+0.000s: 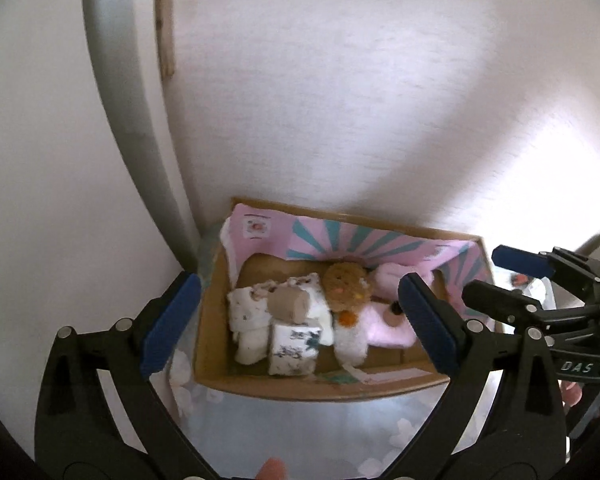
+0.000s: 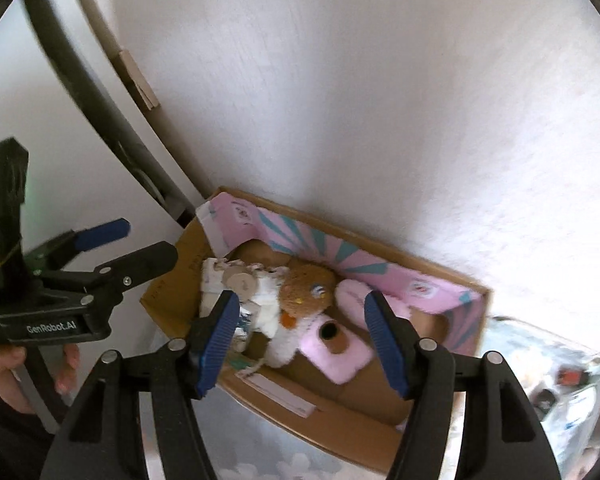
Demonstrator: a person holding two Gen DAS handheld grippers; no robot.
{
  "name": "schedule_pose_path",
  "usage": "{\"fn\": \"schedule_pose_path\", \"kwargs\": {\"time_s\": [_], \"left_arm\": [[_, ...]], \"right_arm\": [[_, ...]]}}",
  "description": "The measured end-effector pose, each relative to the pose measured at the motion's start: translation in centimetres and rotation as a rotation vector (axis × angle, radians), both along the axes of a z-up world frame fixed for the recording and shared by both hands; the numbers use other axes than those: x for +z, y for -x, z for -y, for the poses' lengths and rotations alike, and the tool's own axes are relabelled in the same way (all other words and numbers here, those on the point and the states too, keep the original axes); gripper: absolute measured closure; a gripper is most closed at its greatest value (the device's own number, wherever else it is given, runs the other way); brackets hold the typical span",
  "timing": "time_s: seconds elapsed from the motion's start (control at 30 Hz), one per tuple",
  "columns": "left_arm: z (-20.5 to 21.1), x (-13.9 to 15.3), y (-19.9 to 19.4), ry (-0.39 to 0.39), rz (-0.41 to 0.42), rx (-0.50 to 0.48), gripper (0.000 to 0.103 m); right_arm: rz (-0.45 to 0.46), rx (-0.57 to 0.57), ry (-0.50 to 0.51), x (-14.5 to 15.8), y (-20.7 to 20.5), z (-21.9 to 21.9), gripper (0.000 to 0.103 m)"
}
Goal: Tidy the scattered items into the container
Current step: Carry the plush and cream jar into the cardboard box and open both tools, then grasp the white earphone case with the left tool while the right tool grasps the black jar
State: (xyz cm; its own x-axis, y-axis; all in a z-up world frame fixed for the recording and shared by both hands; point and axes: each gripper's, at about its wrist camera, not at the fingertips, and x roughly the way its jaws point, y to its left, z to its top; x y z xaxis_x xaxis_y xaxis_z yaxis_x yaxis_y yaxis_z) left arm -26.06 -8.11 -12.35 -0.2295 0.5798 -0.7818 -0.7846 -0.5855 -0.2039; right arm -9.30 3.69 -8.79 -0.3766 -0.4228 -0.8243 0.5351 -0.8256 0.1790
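The left gripper (image 1: 300, 324) hangs spread wide with nothing between its blue pads, above the cardboard box (image 1: 300, 390). The right gripper (image 2: 306, 344) is likewise spread and empty over the same box. Inside lie white patterned cloth rolls (image 1: 260, 316), a brown round plush (image 1: 346, 286) and a pink fluffy item (image 2: 340, 348). The box stands against a white wall (image 1: 340, 100), with a plastic bag (image 2: 556, 384) beside it.

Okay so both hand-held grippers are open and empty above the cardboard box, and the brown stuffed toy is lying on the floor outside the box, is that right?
Not quite. The brown stuffed toy lies inside the cardboard box, between the white rolled cloths and the pink plush, as the left wrist view shows. The rest holds: the left hand-held gripper and the right hand-held gripper are open and empty above it.
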Motion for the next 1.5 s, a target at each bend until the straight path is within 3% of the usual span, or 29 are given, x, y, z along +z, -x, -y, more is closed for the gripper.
{"fn": "schedule_pose_path", "kwargs": {"time_s": [0.07, 0.37, 0.6, 1.0, 1.17, 1.3, 1.5], "left_arm": [[0.1, 1.0, -0.8, -0.007, -0.018, -0.02, 0.004], [-0.9, 3.6, -4.6, -0.028, -0.074, -0.138, 0.004], [-1.8, 5.8, -8.3, -0.059, -0.097, -0.236, 0.004], [-4.1, 7.7, -17.3, -0.106, -0.121, -0.414, 0.004], [-4.8, 6.8, -21.9, -0.104, -0.096, -0.459, 0.004], [-4.5, 4.9, -24.4, -0.1, -0.024, -0.397, 0.004], [-4.8, -0.5, -29.6, -0.021, 0.06, -0.35, 0.004]], "right_arm": [[-0.035, -0.014, -0.03, 0.8, -0.8, -0.6, 0.042], [-0.035, -0.067, -0.035, 3.0, -2.2, -5.0, 0.042], [-0.002, -0.169, 0.042, 4.1, -2.7, -13.1, 0.042], [-0.048, -0.257, -0.037, 5.5, -4.6, -24.2, 0.042], [-0.035, -0.264, -0.026, 4.1, -5.4, -26.6, 0.042], [-0.028, -0.243, -0.02, 2.6, -5.9, -28.0, 0.042], [-0.037, -0.162, -0.003, 0.2, -5.9, -29.8, 0.042]]}}
